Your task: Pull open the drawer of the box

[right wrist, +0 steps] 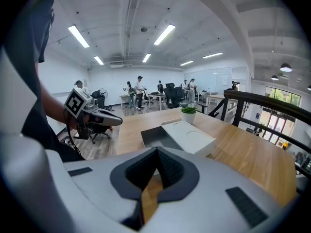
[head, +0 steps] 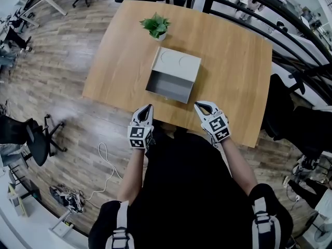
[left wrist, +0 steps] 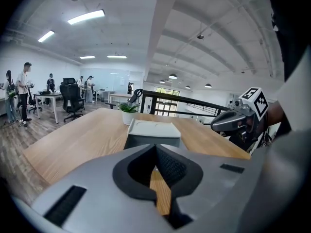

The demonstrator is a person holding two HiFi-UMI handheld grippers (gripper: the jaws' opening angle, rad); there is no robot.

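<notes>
A white box with two round dimples on top sits mid-table, and its grey drawer stands pulled out toward me, empty inside. My left gripper hovers at the table's near edge, left of the drawer front, jaws shut on nothing. My right gripper hangs to the drawer's right, also shut and empty. In the left gripper view, the closed jaws point at the box. In the right gripper view, the closed jaws face the open drawer.
A small potted plant stands just behind the box. The wooden table ends close to both grippers. Office chairs, a white cable on the floor and a black railing surround it. Several people stand far off.
</notes>
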